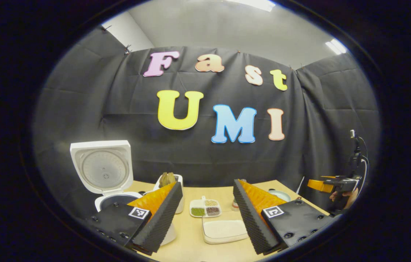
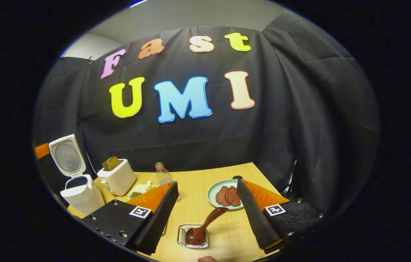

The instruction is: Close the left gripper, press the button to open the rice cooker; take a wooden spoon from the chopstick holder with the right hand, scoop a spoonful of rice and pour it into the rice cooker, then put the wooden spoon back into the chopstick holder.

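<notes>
- Your rice cooker [image 1: 109, 182] stands at the lower left of the left gripper view with its lid upright and the pot mouth showing below it, so the button press reads as done. In the right gripper view it sits at the far left edge [image 2: 76, 178], lid likewise up.
- Your left gripper [image 1: 207, 214] hangs with its jaws spread wide and nothing between them, above the table [image 1: 190, 247]. Between its fingers lie a small divided dish of grains [image 1: 205, 208] and, nearer the bottom of the frame, a shallow tray of white rice [image 1: 225, 230].
- Just right of the cooker is a white toaster [image 2: 118, 177] with bread in it, then a clear bottle [image 2: 162, 174]; both stand near the path from the rice back to the pot, so you'll want to carry the spoon above them.
- The step in hand looks like fetching the wooden spoon [image 2: 205, 225]. It leans in the wire chopstick holder [image 2: 192, 236] at lower centre of the right gripper view, bowl down, handle slanting up to the right.
- Your right gripper [image 2: 209, 218] is wide open and empty, with the spoon's handle sitting between its fingers but touched by neither. Next you need to ease down and close on that handle.
- A plate of sliced meat [image 2: 227, 194] lies just behind the handle tip; mind it on the lift.
- The table edge runs close along the right side, with the cloth wall past it; the open board is toward centre.
</notes>
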